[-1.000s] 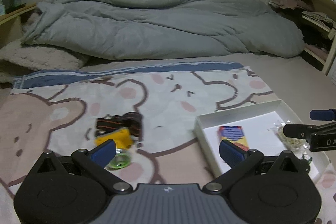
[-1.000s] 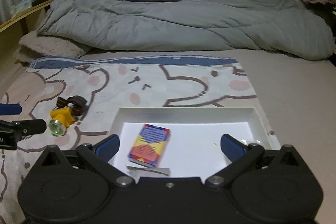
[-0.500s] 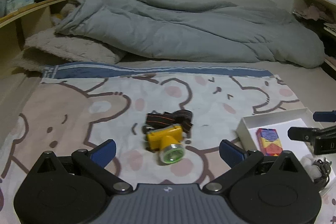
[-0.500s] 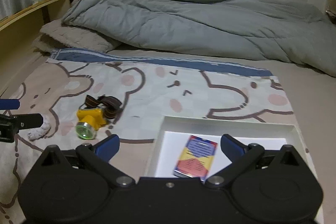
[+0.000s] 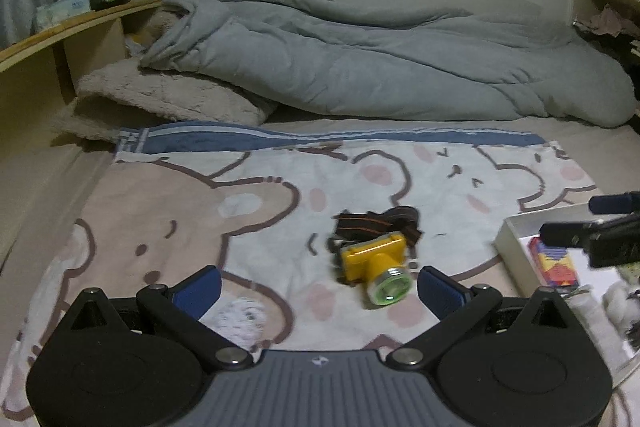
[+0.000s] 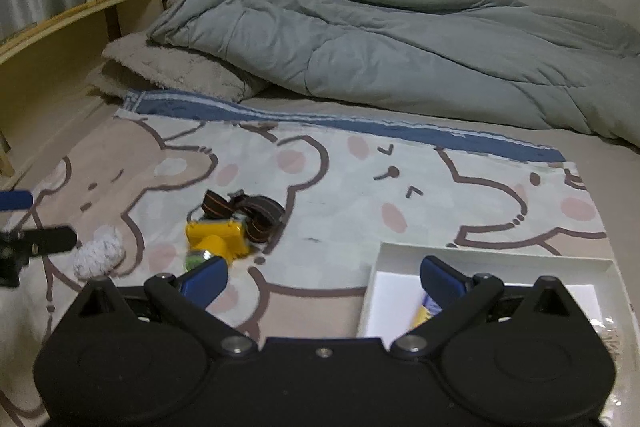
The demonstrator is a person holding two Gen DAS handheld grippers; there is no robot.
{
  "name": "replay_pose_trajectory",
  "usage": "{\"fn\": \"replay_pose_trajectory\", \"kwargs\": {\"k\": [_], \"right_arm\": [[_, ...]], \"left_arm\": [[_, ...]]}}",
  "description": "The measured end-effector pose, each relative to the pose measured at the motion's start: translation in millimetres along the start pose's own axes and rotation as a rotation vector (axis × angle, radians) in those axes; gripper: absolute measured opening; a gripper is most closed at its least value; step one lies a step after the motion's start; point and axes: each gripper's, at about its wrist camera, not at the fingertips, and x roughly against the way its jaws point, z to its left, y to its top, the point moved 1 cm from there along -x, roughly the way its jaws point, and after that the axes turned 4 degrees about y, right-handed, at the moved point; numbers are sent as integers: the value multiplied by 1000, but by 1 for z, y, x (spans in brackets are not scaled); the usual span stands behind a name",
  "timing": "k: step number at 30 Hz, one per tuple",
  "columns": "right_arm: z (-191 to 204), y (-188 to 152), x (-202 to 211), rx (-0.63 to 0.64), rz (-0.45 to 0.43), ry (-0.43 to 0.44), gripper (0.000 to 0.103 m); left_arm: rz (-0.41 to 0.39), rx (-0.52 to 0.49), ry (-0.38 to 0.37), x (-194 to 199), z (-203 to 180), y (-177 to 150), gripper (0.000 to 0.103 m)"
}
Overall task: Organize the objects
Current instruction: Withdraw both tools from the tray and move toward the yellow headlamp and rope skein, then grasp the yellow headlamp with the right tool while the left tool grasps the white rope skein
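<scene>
Progress, judged from the layout: your white tray (image 6: 492,251) already held the colourful card box (image 5: 554,263) and some small pale items at its near end, too blurred to name. Two things were left out on the bear-print blanket (image 6: 360,179): the yellow headlamp (image 5: 376,265) and a white speckled ball (image 6: 100,255), possibly a rolled sock.

Your left gripper (image 5: 318,287) stood wide, holding nothing, low over the blanket; the ball lay between its fingers nearer the left one, and the headlamp lay just inside the right fingertip. Your right gripper (image 6: 324,273) was also spread wide and empty, its left finger near the headlamp, its right finger over the tray's corner.

Headlamp orientation: the long axis ran from the strap bundle (image 6: 246,213) at the far end to the lens (image 5: 390,289) at the near end. The lens pointed toward you, tilted slightly to your right in the left wrist view. It sat well apart from the tray.
</scene>
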Motion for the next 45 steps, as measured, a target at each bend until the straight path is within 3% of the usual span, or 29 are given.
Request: {"fn": "replay_pose_trajectory", "kwargs": {"k": [8,13,21,25,30,38,41,45], "right_arm": [[23,5,-14,15,-16,18,103],[37,8,-25,-26,-14,72,102],[54,7,-49,-67,34,142,83],[60,9,-63,-65,70,155,83],[70,13,-89,-25,130,147,74],[81,24,-145,-96,247,132,66],[93,24,-165,-48,317,84,61],[108,20,-184,33,365,61,45]], "left_arm": [[12,20,0,-6,36,-7,96],[17,33,22,-12,58,-7,89],[93,48,-1,-39,82,-13,70],[140,36,-18,-55,85,-19,60],[200,-3,-42,-74,86,-26,58],[254,-78,-64,-92,87,-34,58],[274,-105,-71,-100,84,-37,58],[288,-120,-72,-110,82,-40,58]]}}
